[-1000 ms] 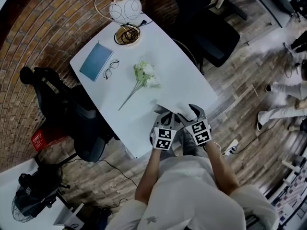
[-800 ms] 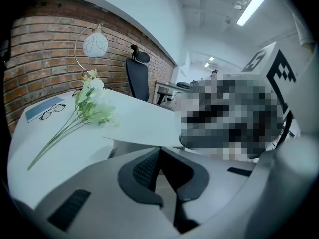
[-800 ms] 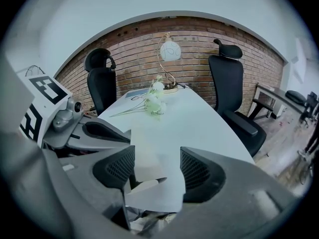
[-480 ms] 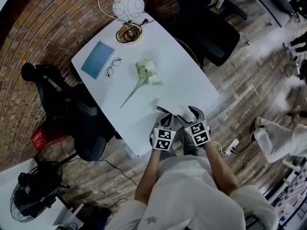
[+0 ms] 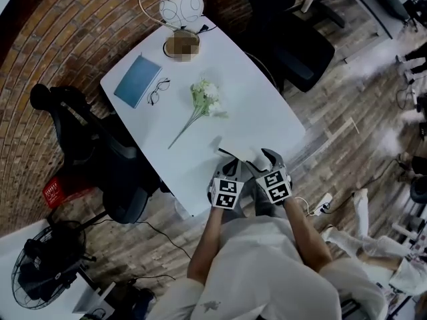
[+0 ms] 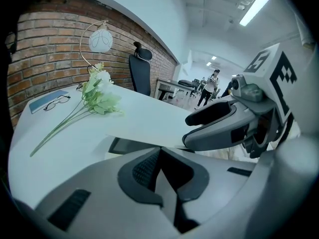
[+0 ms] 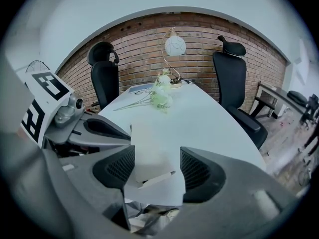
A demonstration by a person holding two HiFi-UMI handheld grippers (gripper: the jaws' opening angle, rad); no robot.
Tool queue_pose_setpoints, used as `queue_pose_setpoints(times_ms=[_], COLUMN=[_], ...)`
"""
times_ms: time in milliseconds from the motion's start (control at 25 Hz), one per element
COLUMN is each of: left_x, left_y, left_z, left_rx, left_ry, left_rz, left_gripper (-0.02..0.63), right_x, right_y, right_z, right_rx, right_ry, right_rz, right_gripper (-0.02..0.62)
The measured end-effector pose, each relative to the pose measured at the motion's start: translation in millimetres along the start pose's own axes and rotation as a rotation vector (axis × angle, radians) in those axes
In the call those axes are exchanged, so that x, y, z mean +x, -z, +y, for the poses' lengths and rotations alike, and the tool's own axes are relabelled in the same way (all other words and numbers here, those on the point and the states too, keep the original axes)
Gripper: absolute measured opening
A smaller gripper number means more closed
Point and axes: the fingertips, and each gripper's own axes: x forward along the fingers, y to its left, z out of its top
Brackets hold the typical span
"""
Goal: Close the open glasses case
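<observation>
The white glasses case (image 5: 237, 153) lies open at the table's near edge; in the left gripper view its lid (image 6: 149, 126) stands raised over a dark inside (image 6: 124, 146). My right gripper (image 5: 264, 157) has its jaws on either side of the glasses case (image 7: 153, 151), with both pads against its sides. To its left my left gripper (image 5: 229, 163) hovers beside the case with its jaws together and nothing between them. In the left gripper view the right gripper's fingers (image 6: 219, 118) reach onto the lid's right end.
On the white table (image 5: 253, 99) lie a sprig of white flowers (image 5: 203, 102), a pair of spectacles (image 5: 157, 91) and a blue flat case (image 5: 135, 80). A globe lamp (image 5: 180, 9) stands at the far end. Black office chairs (image 5: 293, 45) flank the table.
Both grippers and the case stay where they were. Only the head camera drifts slightly, and people at the right edge of the room move.
</observation>
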Motion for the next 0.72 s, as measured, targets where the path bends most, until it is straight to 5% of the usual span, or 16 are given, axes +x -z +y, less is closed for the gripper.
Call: queue_pose_setpoints(times_ms=[720], left_x=[0.1], left_y=[16.3], left_z=[0.4], left_rx=[-0.006], left_ry=[0.008], left_rz=[0.039], left_gripper=[0.005], right_x=[8.2], right_y=[12.8], right_z=[8.3], right_rx=[-0.017], right_ry=[-0.001], right_rz=[0.035], right_gripper=[0.287])
